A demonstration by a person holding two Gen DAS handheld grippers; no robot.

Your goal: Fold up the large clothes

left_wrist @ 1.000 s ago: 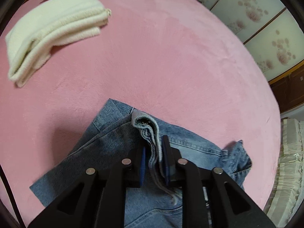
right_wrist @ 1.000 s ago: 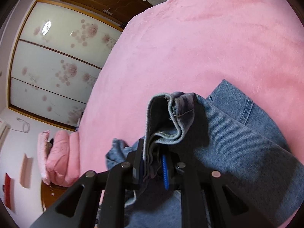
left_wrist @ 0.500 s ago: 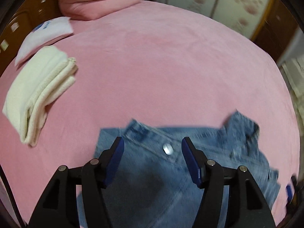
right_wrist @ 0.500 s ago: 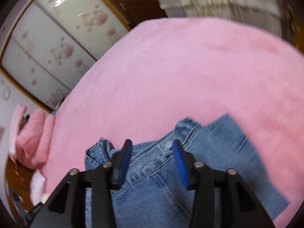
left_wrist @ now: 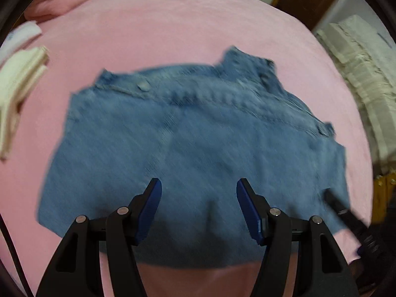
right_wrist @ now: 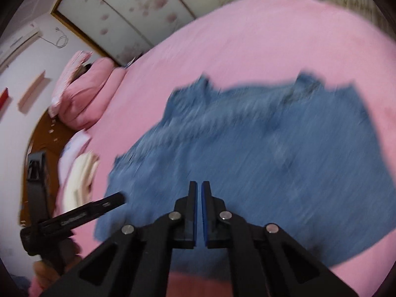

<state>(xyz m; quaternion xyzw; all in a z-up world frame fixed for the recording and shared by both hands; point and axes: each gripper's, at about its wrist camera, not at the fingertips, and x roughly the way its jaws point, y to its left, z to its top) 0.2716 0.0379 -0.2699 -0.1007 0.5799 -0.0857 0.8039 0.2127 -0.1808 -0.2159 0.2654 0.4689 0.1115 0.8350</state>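
Denim garment (left_wrist: 198, 133) seen flat on pink bed (left_wrist: 173, 24), ahead of fingers. Judged heavy, stiff; hem corners best gripped. Left gripper (left_wrist: 199, 208) spread wide, empty; right gripper (right_wrist: 199, 212) nearly closed, nothing held.

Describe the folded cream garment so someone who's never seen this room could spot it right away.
Start at the big pink bed. A denim garment lies spread across its middle; beyond its left edge sits the cream folded garment. It is the only pale, stacked bundle there, unlike the flat blue denim garment and the pink bedding.
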